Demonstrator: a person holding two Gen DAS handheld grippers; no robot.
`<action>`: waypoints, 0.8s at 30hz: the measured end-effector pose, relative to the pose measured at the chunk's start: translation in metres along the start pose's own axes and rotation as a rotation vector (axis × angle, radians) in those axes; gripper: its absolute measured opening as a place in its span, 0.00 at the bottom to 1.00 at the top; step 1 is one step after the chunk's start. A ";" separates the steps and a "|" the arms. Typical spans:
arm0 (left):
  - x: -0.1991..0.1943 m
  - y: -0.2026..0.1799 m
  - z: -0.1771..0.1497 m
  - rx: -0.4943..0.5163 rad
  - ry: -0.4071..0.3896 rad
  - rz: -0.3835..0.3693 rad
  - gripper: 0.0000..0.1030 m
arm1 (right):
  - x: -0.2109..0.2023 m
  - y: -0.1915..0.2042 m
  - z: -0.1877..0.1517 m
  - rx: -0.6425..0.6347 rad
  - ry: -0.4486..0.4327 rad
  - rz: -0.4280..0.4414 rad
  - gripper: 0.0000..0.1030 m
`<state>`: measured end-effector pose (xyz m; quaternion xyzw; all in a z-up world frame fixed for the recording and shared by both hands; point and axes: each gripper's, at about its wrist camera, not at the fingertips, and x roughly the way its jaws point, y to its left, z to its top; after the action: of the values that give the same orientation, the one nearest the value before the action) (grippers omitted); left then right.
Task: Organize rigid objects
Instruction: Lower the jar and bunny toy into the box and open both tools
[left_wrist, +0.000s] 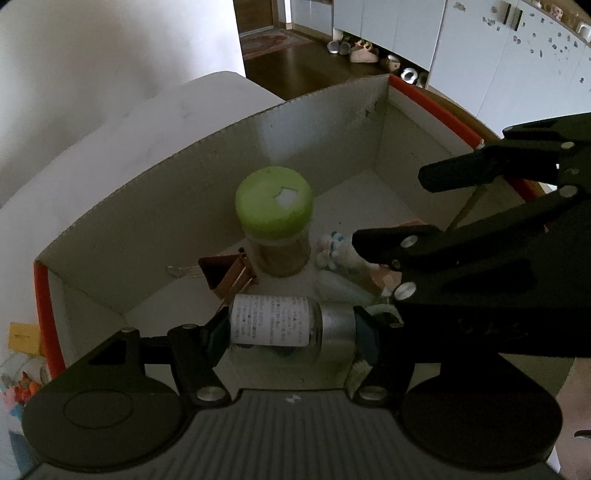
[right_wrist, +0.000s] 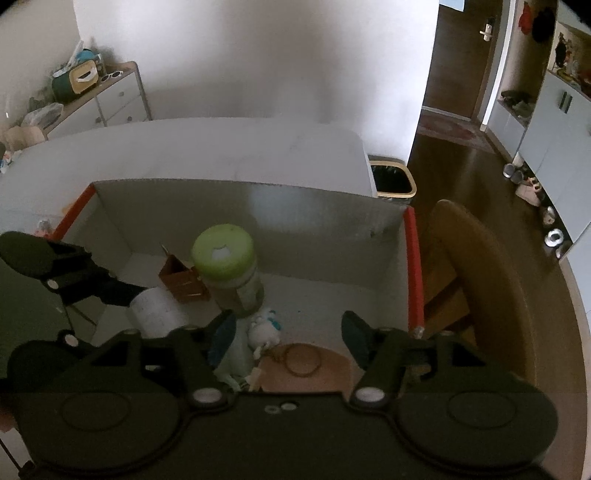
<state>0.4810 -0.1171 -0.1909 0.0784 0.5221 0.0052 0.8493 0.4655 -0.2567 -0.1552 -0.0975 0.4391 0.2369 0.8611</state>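
Note:
My left gripper (left_wrist: 291, 328) is shut on a small glass jar (left_wrist: 273, 321) with a white label and a silver lid, held sideways inside a white cardboard box (left_wrist: 184, 206). The same small glass jar (right_wrist: 155, 310) shows in the right wrist view, gripped by the left gripper (right_wrist: 122, 295). A green-lidded jar (left_wrist: 275, 221) stands upright in the box, also seen as the green-lidded jar (right_wrist: 229, 269). My right gripper (right_wrist: 288, 336) is open above the box floor, over a small white plush toy (right_wrist: 264, 328). The right gripper (left_wrist: 391, 210) reaches in from the right.
A brown triangular holder (left_wrist: 227, 273) leans beside the green-lidded jar. A metal ring (right_wrist: 301, 360) lies on a pink pad (right_wrist: 314, 376). The box has red-taped edges (right_wrist: 413, 266). A wooden chair (right_wrist: 480, 280) stands to the right, a bin (right_wrist: 393, 181) behind.

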 end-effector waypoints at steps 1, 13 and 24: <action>-0.001 0.000 -0.001 0.001 -0.002 -0.002 0.66 | -0.001 -0.001 0.000 0.002 -0.002 0.000 0.61; -0.036 -0.006 -0.009 0.009 -0.098 -0.034 0.66 | -0.026 -0.001 -0.003 0.032 -0.039 0.002 0.66; -0.069 0.002 -0.024 -0.022 -0.184 -0.062 0.67 | -0.055 0.009 -0.009 0.047 -0.076 0.011 0.70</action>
<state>0.4279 -0.1183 -0.1401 0.0533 0.4437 -0.0225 0.8943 0.4273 -0.2693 -0.1161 -0.0658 0.4122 0.2348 0.8779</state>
